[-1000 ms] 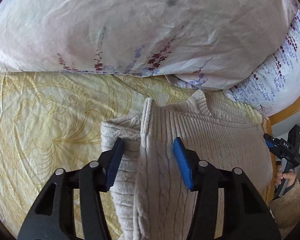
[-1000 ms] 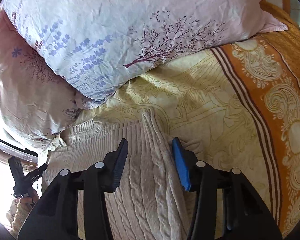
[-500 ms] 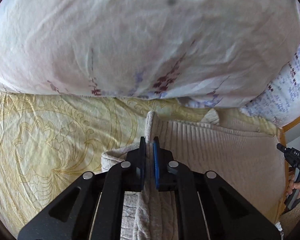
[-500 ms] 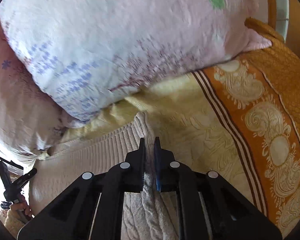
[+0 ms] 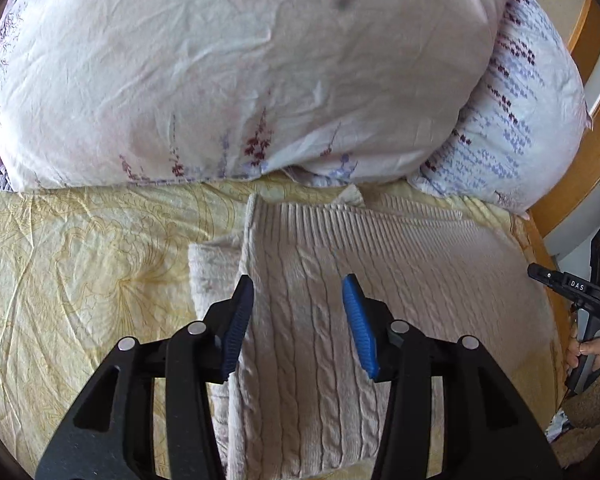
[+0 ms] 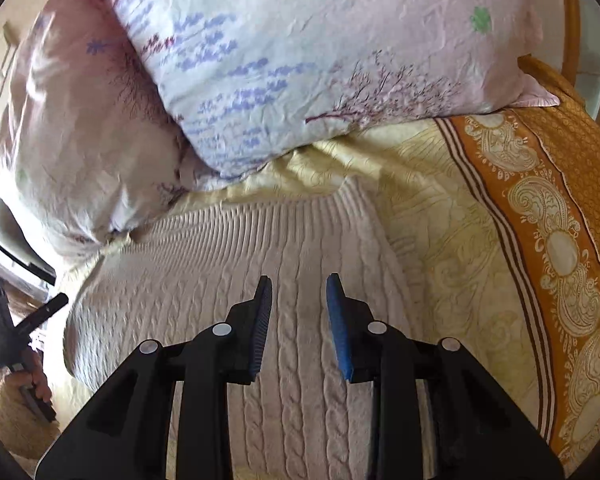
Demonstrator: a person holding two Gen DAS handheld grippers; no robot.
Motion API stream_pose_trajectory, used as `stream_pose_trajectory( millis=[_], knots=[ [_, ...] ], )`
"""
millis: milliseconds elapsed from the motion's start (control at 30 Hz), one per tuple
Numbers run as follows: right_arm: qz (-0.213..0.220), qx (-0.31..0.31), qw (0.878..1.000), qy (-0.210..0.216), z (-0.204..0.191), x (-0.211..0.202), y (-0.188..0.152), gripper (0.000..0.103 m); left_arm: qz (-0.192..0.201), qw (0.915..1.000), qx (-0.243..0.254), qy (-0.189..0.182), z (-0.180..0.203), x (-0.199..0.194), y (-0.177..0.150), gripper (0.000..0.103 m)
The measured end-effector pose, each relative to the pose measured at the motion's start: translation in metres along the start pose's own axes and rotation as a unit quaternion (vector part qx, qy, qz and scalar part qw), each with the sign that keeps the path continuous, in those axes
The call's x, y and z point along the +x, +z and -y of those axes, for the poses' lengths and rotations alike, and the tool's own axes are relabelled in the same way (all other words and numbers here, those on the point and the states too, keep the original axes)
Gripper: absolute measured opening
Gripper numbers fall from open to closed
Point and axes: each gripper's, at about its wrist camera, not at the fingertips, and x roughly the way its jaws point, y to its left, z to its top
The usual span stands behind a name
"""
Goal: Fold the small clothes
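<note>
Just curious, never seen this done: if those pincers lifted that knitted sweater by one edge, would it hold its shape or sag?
The cable-knit sweater would probably sag: it already lies limp, doubled over. The thick knit looks grippy, unlikely to slip.

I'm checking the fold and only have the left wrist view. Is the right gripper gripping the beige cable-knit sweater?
Observer: No. The right gripper has its jaws opening with nothing pinched; the beige cable-knit sweater lies beneath them.
Operator: Where does the sweater's right edge end?
Observer: On the pale yellow patterned bedspread, short of its orange paisley border.
Operator: Anything on that border?
Observer: Only the corner of the pink floral pillow overlaps its far end.
</note>
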Motion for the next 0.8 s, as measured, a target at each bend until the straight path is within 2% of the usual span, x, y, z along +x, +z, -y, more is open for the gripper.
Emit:
stream_pose_trajectory(
  millis=[67, 100, 133, 200, 333, 400, 433, 467, 600, 700, 800],
  knots=[
    [-0.018, 0.005, 1.0, -0.018, 0.003, 0.011, -0.008, 0.031, -0.025, 0.9995, -0.016, 0.01, -0.005, 0.015, -0.005, 0.048],
    [-0.008, 0.012, 1.0, -0.012, 0.006, 0.012, -0.009, 0.032, -0.037, 0.9988, -0.029, 0.011, -0.008, 0.024, -0.007, 0.05],
    [-0.005, 0.017, 1.0, -0.011, 0.006, 0.014, -0.009, 0.033, -0.036, 0.9986, -0.039, 0.009, -0.012, 0.027, -0.008, 0.051],
    [-0.008, 0.021, 1.0, -0.012, 0.006, 0.015, -0.007, 0.034, -0.031, 0.9984, -0.041, 0.025, -0.011, 0.034, -0.008, 0.065],
    [-0.021, 0.021, 0.999, -0.037, -0.01, 0.015, 0.001, 0.042, -0.032, 0.9976, -0.053, 0.03, -0.007, 0.036, -0.004, 0.066],
    [-0.006, 0.01, 0.999, -0.032, -0.025, 0.007, 0.001, 0.063, -0.018, 0.9974, -0.069, 0.015, -0.012, 0.025, -0.005, 0.067],
    [-0.001, 0.002, 1.0, -0.027, -0.032, 0.004, -0.001, 0.076, -0.015, 0.9969, -0.076, 0.016, -0.015, 0.02, -0.006, 0.069],
    [0.002, -0.012, 1.0, -0.023, -0.043, 0.003, -0.002, 0.083, -0.015, 0.9962, -0.084, 0.02, -0.02, 0.017, -0.007, 0.074],
    [-0.012, -0.078, 0.996, -0.036, -0.084, 0.017, -0.01, 0.09, -0.037, 0.9921, -0.12, 0.01, -0.044, 0.014, -0.015, 0.075],
    [-0.021, -0.118, 0.991, -0.063, -0.107, 0.03, -0.018, 0.091, -0.048, 0.9873, -0.15, -0.022, -0.058, 0.015, -0.022, 0.075],
    [-0.02, -0.155, 0.984, -0.09, -0.124, 0.04, -0.025, 0.094, -0.044, 0.9853, -0.158, -0.046, -0.058, 0.015, -0.024, 0.075]
  ],
)
